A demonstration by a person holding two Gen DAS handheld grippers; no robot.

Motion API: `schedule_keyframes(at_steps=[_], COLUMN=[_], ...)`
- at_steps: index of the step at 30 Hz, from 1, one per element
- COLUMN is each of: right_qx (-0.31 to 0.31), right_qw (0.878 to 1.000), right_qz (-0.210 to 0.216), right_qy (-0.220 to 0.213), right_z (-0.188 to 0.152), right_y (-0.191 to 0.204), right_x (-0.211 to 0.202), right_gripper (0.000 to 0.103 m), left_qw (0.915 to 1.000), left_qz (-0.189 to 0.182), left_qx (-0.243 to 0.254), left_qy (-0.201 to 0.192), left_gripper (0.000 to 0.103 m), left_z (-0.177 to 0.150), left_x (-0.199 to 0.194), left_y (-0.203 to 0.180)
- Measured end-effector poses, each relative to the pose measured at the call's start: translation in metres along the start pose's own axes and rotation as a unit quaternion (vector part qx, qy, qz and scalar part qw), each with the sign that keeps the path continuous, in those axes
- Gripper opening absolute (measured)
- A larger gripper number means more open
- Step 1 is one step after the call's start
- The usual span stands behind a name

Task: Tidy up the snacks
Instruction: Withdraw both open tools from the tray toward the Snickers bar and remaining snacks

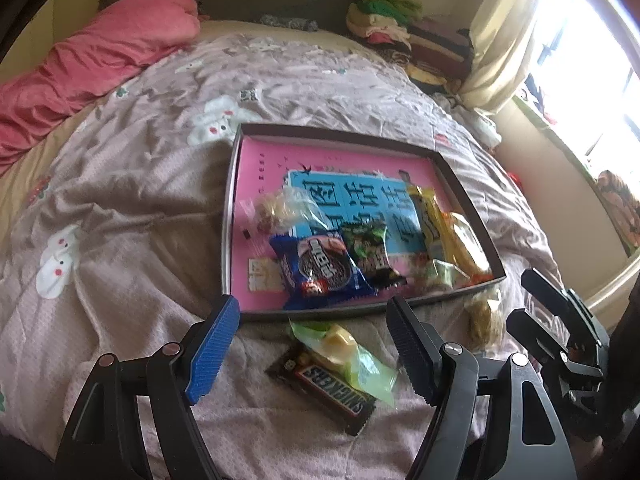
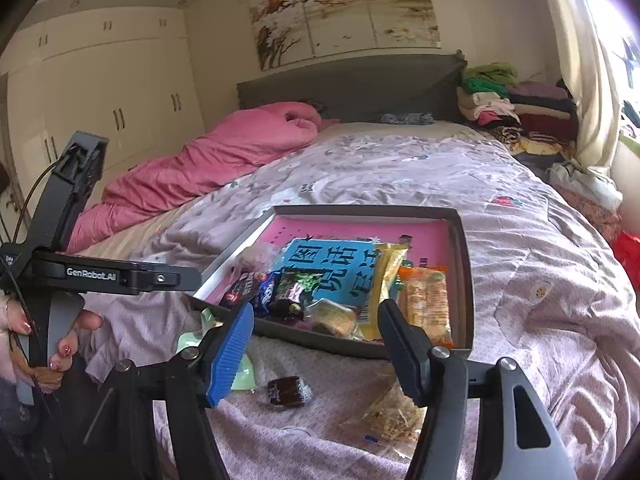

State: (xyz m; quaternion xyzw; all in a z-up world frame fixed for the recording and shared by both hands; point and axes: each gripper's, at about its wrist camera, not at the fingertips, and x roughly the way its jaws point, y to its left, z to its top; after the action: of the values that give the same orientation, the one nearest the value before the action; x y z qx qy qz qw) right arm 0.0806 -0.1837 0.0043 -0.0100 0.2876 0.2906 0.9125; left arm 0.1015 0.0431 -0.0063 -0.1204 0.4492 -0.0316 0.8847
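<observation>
Both two-finger tongs are open and empty, held above a bed. The left gripper (image 1: 312,344), one blue ribbed finger and one black, hangs over a brown Snickers bar (image 1: 332,392) with a pale green wrapped sweet (image 1: 348,356) lying across it. The right gripper (image 2: 316,344) is over a small dark wrapped chocolate (image 2: 288,390) and a clear crumpled packet of pale crumbs (image 2: 394,416).

Just beyond sits a shallow dark-rimmed cardboard box with a pink base (image 1: 236,208), already holding a blue Oreo packet (image 1: 316,268) and several others.

Judging by this, loose snacks are being gathered into the box. Next, each gripper probably lowers and closes on one. The overlapping sweet and soft, wrinkled lilac quilt (image 1: 132,184) may hamper a clean grip.
</observation>
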Motion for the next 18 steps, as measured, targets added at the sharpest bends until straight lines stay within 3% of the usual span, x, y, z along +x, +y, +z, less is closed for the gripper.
schedule_keyframes(at_steps=[18], right_qx=[-0.066], right_qw=[0.997], right_qz=[0.02], right_qy=[0.045], right_z=[-0.016], right_y=[0.032], right_x=[0.01], right_gripper=[0.065], left_qw=[0.9993], left_qz=[0.005], left_qx=[0.015], left_qy=[0.034], left_gripper=[0.077], left_z=[-0.018], left_x=[0.016], left_y=[-0.007])
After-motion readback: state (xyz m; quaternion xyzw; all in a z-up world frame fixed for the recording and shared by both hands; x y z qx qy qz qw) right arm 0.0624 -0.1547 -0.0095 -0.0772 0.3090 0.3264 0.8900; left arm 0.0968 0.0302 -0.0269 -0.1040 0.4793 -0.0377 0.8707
